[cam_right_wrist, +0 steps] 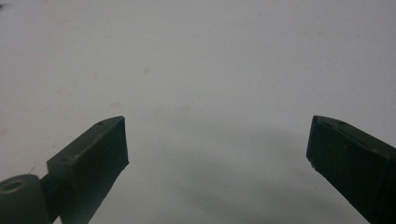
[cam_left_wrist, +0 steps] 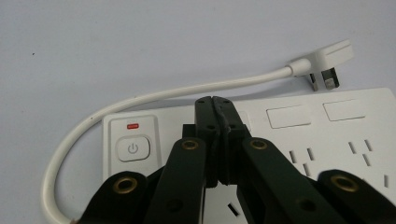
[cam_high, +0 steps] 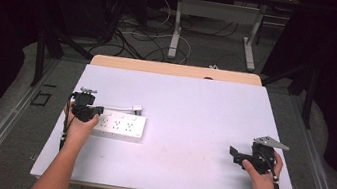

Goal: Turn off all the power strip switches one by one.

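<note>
Hovering: left gripper (cam_high: 98, 110) sits over the near-left end of the power strip (cam_high: 126, 127), jaws pressed together with nothing between them.
Left jaw tips: in the left gripper view the closed tips (cam_left_wrist: 214, 103) lie above the strip's top face, just beside the power button (cam_left_wrist: 133, 148); contact with the strip cannot be told.
Strip position: left part of the table (cam_high: 194, 108), lying flat, long side running left to right, directly ahead of the left hand (cam_high: 79, 129).
Strip details: white body (cam_left_wrist: 299, 140); a small red light (cam_left_wrist: 133, 125) glows above the button; two blank rectangular panels and several socket slots lie further along the face.
Cord: white cord (cam_left_wrist: 154, 98) leaves the button end, curves round behind the strip and ends in a white plug (cam_left_wrist: 327, 60) lying on the table just beyond the strip's far edge, its metal pins showing.
Plug, high view: lies by the strip's far side (cam_high: 135, 108), not seated in any socket.
Right gripper: at the near-right of the table (cam_high: 234, 154), held in the right hand (cam_high: 260, 170), well apart from the strip.
Right jaws: spread wide in the right gripper view (cam_right_wrist: 217, 140), bare table surface between them, nothing held.
Table surface: pale sheet, with faint smudges in the right gripper view.
</note>
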